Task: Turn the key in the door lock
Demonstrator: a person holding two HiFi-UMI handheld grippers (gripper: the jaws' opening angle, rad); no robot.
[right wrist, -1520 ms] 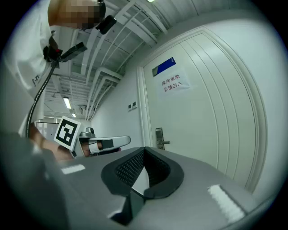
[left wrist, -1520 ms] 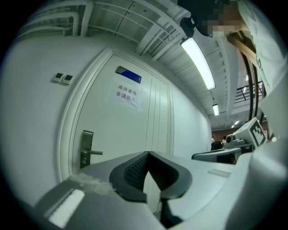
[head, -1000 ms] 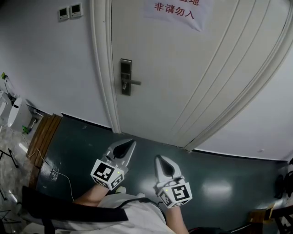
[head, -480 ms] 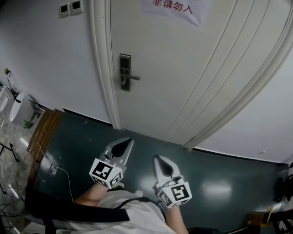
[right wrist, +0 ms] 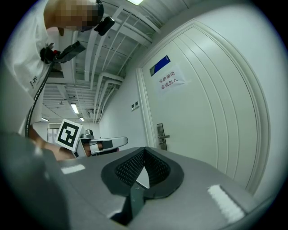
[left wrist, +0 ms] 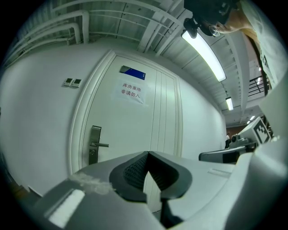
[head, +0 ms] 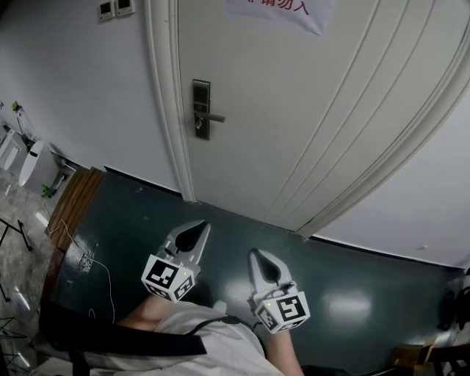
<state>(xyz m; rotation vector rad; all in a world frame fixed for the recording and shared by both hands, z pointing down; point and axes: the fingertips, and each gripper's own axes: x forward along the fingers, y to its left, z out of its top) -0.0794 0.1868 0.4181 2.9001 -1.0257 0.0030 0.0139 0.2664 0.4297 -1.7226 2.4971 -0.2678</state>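
steel door lock [head: 201, 109] sits far beyond the tips of left gripper [head: 201, 227] and right gripper [head: 256, 255], both clenched empty (held low, probably awaiting the approach).

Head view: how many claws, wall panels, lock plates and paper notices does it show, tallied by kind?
Claws: 2, the left claw and the right claw, both shut with nothing in them
Wall panels: 2
Lock plate: 1
Paper notice: 1
Total: 6
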